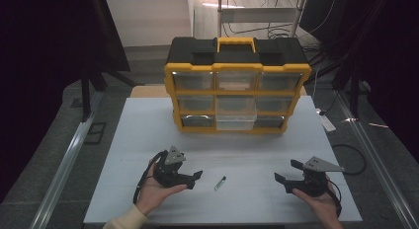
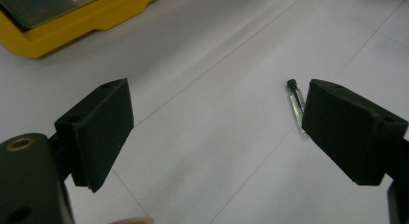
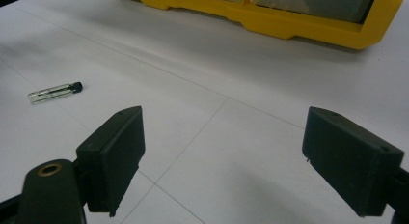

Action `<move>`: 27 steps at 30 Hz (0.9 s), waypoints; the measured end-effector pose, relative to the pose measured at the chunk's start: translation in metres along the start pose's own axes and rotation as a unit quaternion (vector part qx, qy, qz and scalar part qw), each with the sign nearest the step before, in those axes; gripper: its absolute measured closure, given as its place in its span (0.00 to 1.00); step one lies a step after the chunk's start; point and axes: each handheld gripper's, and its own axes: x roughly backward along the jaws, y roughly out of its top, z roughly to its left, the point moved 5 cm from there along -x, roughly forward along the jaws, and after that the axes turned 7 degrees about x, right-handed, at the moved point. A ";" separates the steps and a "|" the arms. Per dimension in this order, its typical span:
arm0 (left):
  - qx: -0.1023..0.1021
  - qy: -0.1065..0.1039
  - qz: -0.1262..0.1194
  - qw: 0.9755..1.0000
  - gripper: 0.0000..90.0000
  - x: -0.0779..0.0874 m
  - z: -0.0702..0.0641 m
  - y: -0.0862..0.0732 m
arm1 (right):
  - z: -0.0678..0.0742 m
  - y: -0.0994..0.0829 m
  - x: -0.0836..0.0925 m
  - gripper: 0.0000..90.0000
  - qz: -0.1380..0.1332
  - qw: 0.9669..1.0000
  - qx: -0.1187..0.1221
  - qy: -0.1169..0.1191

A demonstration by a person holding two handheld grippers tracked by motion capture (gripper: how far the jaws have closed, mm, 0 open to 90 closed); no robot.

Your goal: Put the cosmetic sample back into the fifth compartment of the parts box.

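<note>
High view: left gripper (image 1: 194, 178) and right gripper (image 1: 285, 176) rest on the white desk (image 1: 257, 150), fingers (image 2: 99, 130) wide, empty; a small vial (image 1: 220, 183) lies between them, just beside the left fingers.

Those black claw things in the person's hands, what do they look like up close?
Each hand holds a black two-jaw gripper: the left gripper and right gripper. Both carry a grey three-cornered plate on top, and black cable trails from them. The jaws end in blocky, flat-faced black pads. A cream sleeve covers the left forearm.
</note>
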 end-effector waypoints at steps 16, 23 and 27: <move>-0.008 -0.028 0.010 1.000 0.13 -0.010 -0.017 0.008 | 0.000 0.000 0.000 0.17 0.001 1.000 0.003 0.003; -0.010 -0.032 0.013 0.999 0.13 -0.014 -0.022 0.011 | 0.001 0.000 0.000 0.17 0.003 1.000 0.004 0.001; -0.008 -0.040 0.015 0.999 0.13 -0.015 -0.026 0.014 | 0.001 0.000 0.000 0.17 0.002 1.000 0.004 0.001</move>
